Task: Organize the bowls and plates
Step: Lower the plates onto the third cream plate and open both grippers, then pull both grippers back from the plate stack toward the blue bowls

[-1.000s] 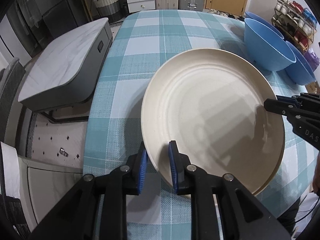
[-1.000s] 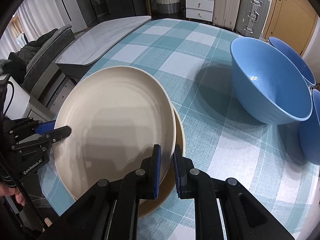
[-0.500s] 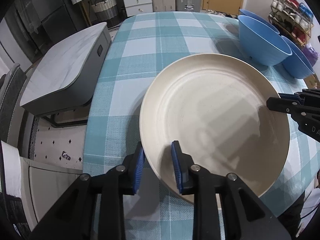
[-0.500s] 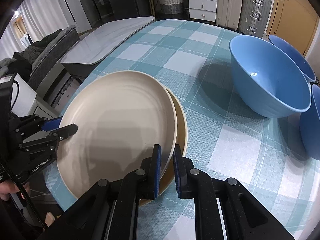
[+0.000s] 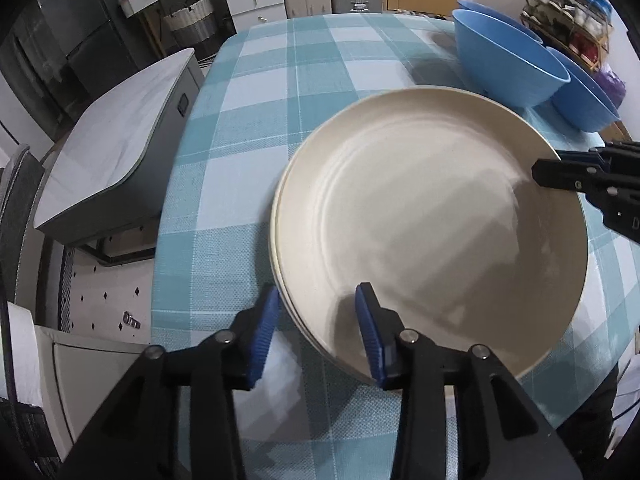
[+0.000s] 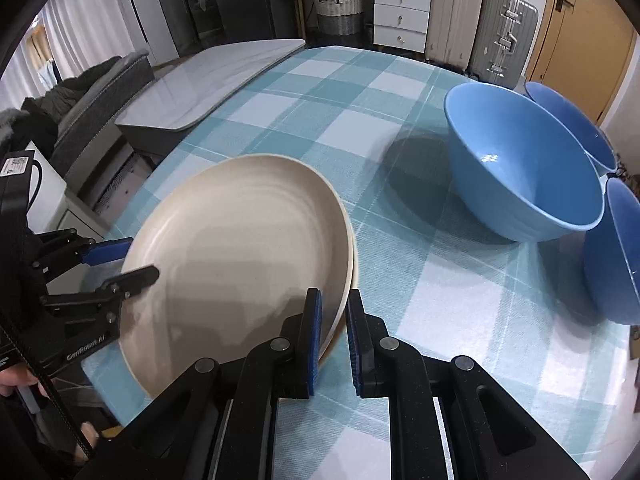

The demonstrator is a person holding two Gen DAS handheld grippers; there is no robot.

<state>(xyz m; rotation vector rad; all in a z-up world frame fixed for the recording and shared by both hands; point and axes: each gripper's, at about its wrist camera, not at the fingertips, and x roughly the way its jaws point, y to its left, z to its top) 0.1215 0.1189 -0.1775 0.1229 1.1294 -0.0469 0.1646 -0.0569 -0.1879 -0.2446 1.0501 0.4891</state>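
The right hand-held gripper (image 6: pixel 333 322) is clamped on the near rim of the top plate (image 6: pixel 240 248). The left hand-held gripper (image 5: pixel 316 320) has just been opening; its jaws stand apart astride the opposite rim. The plate is stacked on another plate (image 6: pixel 353 272) on the checked surface (image 6: pixel 440 300), near blue bowls (image 6: pixel 520 168).

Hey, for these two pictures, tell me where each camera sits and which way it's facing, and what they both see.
Left wrist: on the left gripper, angled down over the cream plate toward the blue bowls; its own fingers show, jaws just opened, straddling the rim; right gripper enters at right.
Right wrist: on the right gripper, angled down across the checked tablecloth; its fingers clamp the plate's rim; left gripper and a hand at left.
Shared: the plate atop a second plate, bowls, tablecloth, each other's gripper.
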